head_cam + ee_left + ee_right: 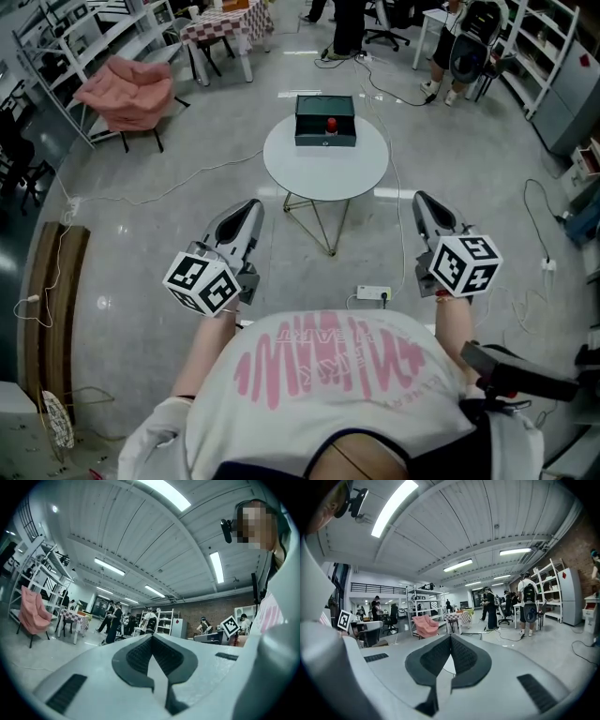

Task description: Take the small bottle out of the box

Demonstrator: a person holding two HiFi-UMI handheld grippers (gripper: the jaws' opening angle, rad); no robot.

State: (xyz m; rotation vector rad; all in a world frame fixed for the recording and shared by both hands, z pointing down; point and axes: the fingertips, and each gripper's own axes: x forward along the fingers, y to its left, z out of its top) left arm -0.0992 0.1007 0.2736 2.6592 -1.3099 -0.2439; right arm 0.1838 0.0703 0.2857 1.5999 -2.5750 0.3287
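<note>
1. I found the left gripper point(249, 208) with its jaws pressed together and nothing between them. The right gripper point(424, 201) was likewise fully closed and empty. Both were held at waist level, well short of the work.
2. The small bottle point(331, 125), red-capped, stood upright inside the open dark green box point(309, 120). The box sat at the far edge of the round white table point(281, 169), well away from both grippers.
3. I judged the task not yet begun; the approach was outstanding.
4. Risks noted:
   - A power strip point(373, 293) and its cables lay on the floor between me and the table. A careless step could snag them.
   - The table stood on thin legs; a bump on arrival could shift the box.
   - Jaws not opened before entering the box would knock the bottle over.
   - The box walls left little room, so a jaw could catch on the rim.
</note>
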